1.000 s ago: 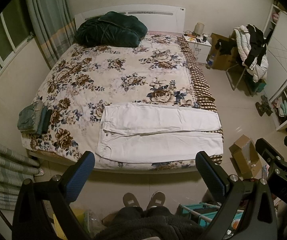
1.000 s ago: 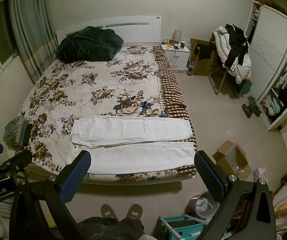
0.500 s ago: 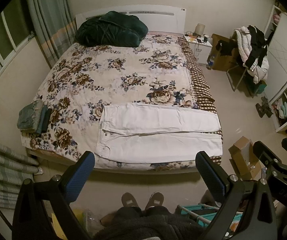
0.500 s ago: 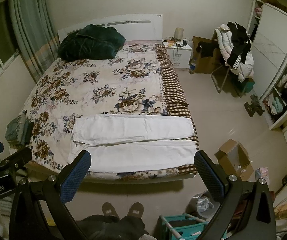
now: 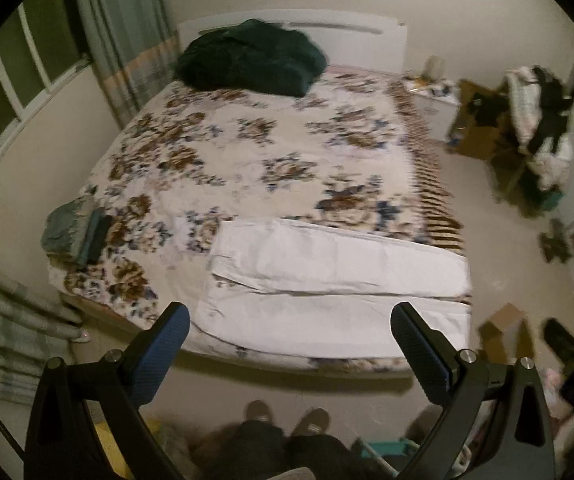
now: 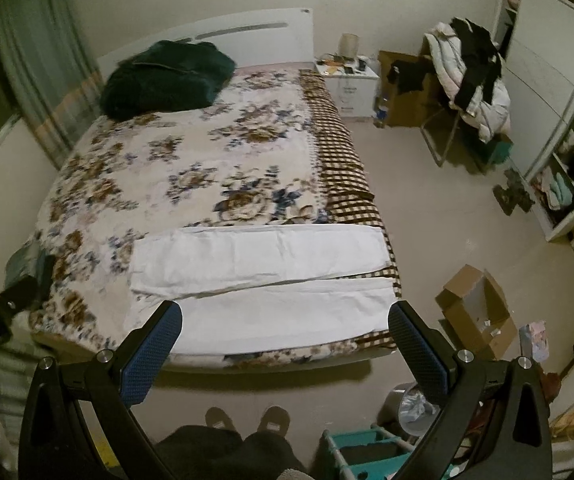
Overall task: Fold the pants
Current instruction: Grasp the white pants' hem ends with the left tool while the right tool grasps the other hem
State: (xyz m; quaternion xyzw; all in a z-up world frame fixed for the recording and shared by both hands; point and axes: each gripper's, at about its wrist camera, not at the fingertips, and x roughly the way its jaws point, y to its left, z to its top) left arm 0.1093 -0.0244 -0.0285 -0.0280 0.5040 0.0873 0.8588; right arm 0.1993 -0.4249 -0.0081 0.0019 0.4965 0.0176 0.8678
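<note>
The white pants (image 5: 339,280) lie flat across the near edge of the bed (image 5: 247,168), in the lower centre of the frame, with both legs side by side running toward the right and the waist at the left. In the right wrist view the pants (image 6: 259,280) occupy the same lower-centre position on the floral bedspread. The left gripper (image 5: 287,344) is held above the floor in front of the bed, its blue-padded fingers spread wide with nothing between them. The right gripper (image 6: 283,340) is likewise spread wide and holds nothing. A stack of folded clothes (image 5: 73,234) rests at the left edge of the bed, well apart from the pants. A dark green blanket (image 5: 251,62) is bunched at the headboard, upper centre.
</note>
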